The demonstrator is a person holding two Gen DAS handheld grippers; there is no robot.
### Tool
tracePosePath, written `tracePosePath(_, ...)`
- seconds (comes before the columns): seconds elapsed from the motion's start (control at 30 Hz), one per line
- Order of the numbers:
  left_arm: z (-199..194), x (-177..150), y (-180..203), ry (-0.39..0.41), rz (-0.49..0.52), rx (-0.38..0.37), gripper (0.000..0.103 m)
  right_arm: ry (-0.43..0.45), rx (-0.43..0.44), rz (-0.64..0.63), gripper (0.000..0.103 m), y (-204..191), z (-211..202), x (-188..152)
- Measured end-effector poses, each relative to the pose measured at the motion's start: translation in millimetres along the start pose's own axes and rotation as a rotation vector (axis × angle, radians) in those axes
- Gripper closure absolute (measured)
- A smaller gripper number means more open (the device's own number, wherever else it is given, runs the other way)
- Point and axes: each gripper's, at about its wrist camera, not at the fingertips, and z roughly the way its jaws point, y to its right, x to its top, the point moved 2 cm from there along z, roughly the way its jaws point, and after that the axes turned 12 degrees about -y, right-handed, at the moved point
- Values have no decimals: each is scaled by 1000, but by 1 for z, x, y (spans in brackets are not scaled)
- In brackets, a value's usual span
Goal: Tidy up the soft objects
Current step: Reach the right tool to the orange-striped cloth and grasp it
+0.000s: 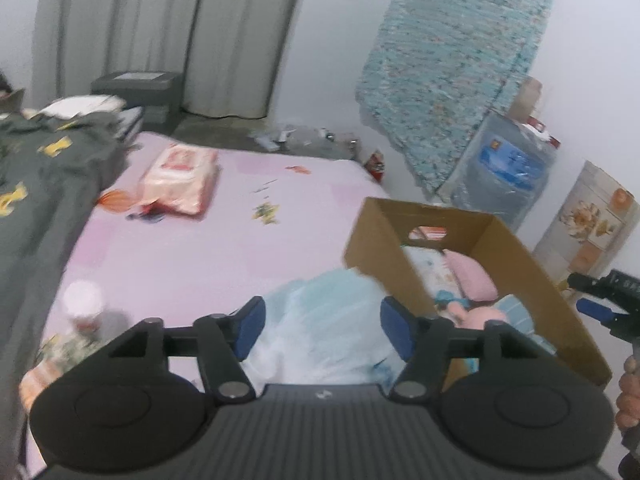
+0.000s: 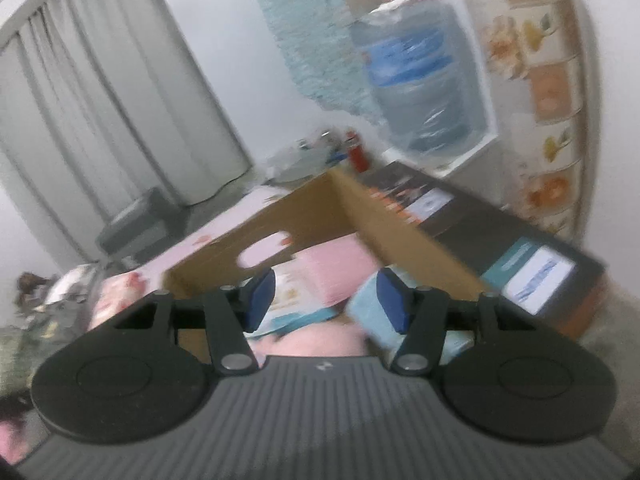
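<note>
Soft objects already fill much of the cardboard box (image 1: 516, 256) on the bed (image 1: 192, 264): a pink cushion (image 1: 472, 276) and pale printed cloth lie inside. A light blue bundle of cloth (image 1: 320, 320) sits on the sheet against the box's near wall, between the pads of the left gripper (image 1: 322, 330), whose jaws stand apart and press on nothing. The right gripper (image 2: 326, 296) hovers over the box's inside, jaws likewise apart and empty, with a light blue folded piece (image 2: 368, 312) just beside its right pad.

Judging by this, the step in hand is taking up the blue bundle. It will sag and trail, so the left jaws should bite deep into its bulk and lift it above the box wall before moving across.

In the way: that near wall. Elsewhere on the bed lie a pink packet (image 1: 180, 180), a white-capped bottle (image 1: 84, 308) and a dark green blanket (image 1: 44, 184); a water jug (image 1: 504, 168) stands behind.
</note>
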Motion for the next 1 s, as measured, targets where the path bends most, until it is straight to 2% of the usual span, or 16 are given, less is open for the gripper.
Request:
tracePosePath(0.13,-15,-14,-32,-11,-46,44,29,-39,151,-32,33,-34,-4,-16)
tracePosePath(0.3,-44,-36,-63,24,-60,136,23,-100,327,-132,31,-93,-7,-32)
tracePosePath(0.4,-56,-53,-77,26,-71,184,23,-157,459,-205,31,-134,-6,-42)
tracePosePath(0.53,-55,-74,-87,0,-84,211,25,-269,598,-247,31,-180,9,-57)
tracePosePath(0.67,-45,-87,-90,-37,-63,224,32,-481,660,-265,31,-222,45,-80)
tracePosePath(0.8,-35,-94,-89,-43,-27,254,36,-717,684,-239,31,-257,90,-112)
tracePosePath(0.87,-33,-96,-91,-37,-26,280,36,-792,676,-221,32,-269,109,-126)
tracePosePath(1.0,-29,-99,-107,-51,-49,339,43,-867,672,-207,34,-294,136,-146)
